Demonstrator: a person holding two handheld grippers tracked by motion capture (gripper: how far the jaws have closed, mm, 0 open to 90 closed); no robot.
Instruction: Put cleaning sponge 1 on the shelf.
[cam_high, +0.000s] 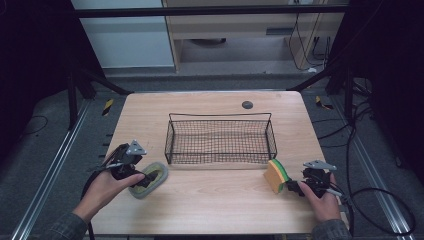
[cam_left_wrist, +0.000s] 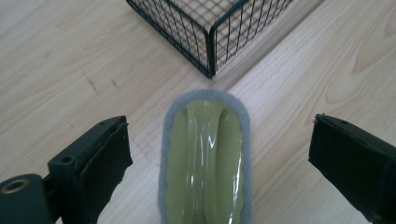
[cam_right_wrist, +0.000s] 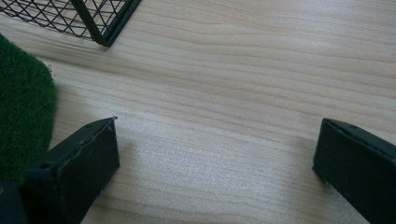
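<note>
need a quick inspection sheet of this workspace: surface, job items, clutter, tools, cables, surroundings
Surface: wooden table, dark round plug near far edge.
Job's things: wire basket mid-table, nothing in it; grey-edged green scrubber lying flat; yellow-and-green sponge standing on edge at basket's right front corner.
Clutter: nothing seen.
Tools: left tool open, astride the scrubber; right tool open over bare wood, sponge beside it.
Cables: black cable loops from right tool onto floor.
Surroundings: dark frame, grey floor, cabinets behind.

We are finding no text, label, brand, number or sign that can be read anywhere in these pictures.
</note>
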